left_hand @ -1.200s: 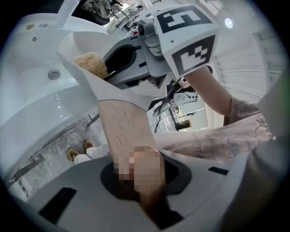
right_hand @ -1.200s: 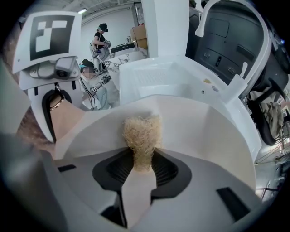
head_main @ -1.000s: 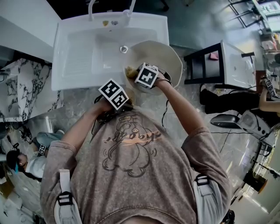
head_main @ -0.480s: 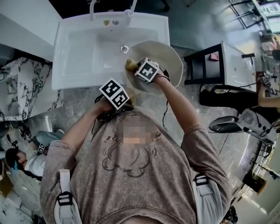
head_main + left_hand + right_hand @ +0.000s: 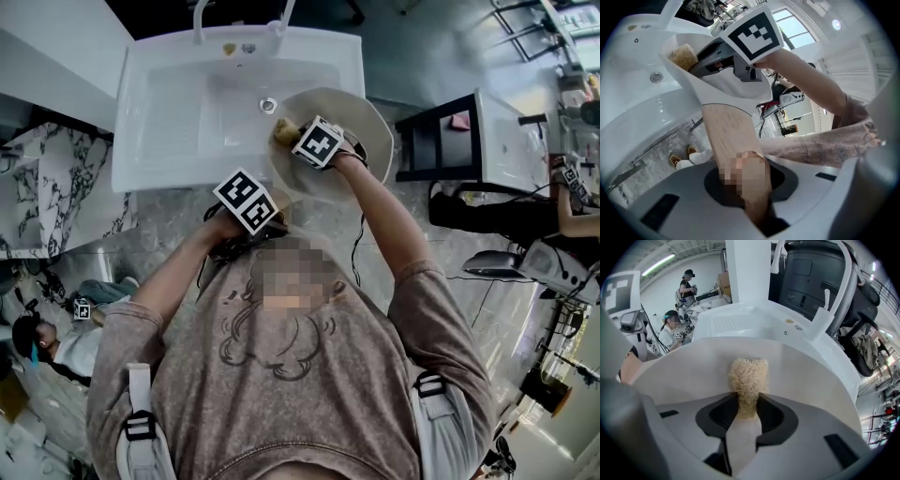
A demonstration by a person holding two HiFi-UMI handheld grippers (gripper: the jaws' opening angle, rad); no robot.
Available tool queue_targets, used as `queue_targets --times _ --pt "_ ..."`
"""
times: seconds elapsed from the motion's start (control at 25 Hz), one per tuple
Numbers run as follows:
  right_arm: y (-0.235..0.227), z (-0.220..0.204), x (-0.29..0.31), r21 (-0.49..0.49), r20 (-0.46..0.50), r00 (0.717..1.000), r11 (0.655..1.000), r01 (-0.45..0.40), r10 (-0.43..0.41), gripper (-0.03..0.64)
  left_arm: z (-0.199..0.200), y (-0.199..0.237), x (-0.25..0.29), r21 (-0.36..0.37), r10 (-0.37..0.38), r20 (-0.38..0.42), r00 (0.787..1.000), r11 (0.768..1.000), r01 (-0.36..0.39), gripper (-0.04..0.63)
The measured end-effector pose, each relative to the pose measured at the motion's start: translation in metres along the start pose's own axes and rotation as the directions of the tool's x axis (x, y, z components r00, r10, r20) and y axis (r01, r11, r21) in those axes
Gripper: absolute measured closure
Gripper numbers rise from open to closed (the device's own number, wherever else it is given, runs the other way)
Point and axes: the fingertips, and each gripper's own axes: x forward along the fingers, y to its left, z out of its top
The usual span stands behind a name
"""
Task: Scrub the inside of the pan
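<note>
A cream pan [image 5: 361, 122] is tilted over the right side of a white sink [image 5: 169, 112]. My left gripper [image 5: 274, 210] is shut on its wooden handle [image 5: 729, 136], with the jaws [image 5: 740, 187] closed round the handle's near end. My right gripper [image 5: 292, 139] is inside the pan, shut on a yellow loofah sponge [image 5: 284, 129]. In the right gripper view the sponge [image 5: 749, 378] sticks out from between the jaws [image 5: 749, 416] and presses on the pan's inner wall [image 5: 811, 376]. The left gripper view shows the sponge [image 5: 684, 56] near the pan's [image 5: 736, 91] far rim.
A faucet [image 5: 281, 19] stands at the sink's back edge. Marble counter [image 5: 47, 187] lies left of the sink. A black-and-white stand [image 5: 487, 131] is to the right. People [image 5: 670, 329] are at a table in the background, and another person [image 5: 47, 347] is at lower left.
My right gripper and the sponge have slid a little away from me across the pan's inside, toward the sink's drain side. The left gripper and the handle have stayed put.
</note>
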Motion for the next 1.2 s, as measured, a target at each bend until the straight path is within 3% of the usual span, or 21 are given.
queue_targets --times 0.28,0.44,0.6,0.72,0.96,1.2 --pt "-0.024 -0.009 -0.003 -0.006 -0.022 0.998 0.998 0.057 -0.057 0.479 0.0 0.001 -0.002 0.001 -0.001 0.001 1.0 1.0 0.001 0.523" --pt "-0.045 -0.044 -0.011 0.03 -0.151 0.981 0.992 0.124 -0.118 0.479 -0.001 0.002 -0.002 0.002 -0.004 0.001 1.0 1.0 0.004 0.523" --pt "-0.063 -0.048 -0.016 -0.01 -0.13 0.978 0.987 0.161 -0.161 0.479 -0.001 0.002 -0.003 0.0 -0.004 -0.001 1.0 1.0 0.004 0.523" --pt "-0.074 -0.073 -0.025 0.035 -0.206 0.96 0.979 0.2 -0.189 0.48 -0.001 0.002 -0.003 0.002 -0.004 0.0 1.0 1.0 0.004 0.523" --pt "-0.082 -0.085 -0.035 0.002 -0.247 0.952 0.982 0.189 -0.183 0.48 -0.001 0.002 -0.004 0.0 -0.004 0.001 1.0 1.0 0.004 0.523" --pt "-0.082 -0.102 -0.047 -0.065 -0.382 0.906 0.983 0.171 -0.183 0.48 -0.001 0.003 -0.004 -0.001 -0.007 0.0 1.0 1.0 0.007 0.523"
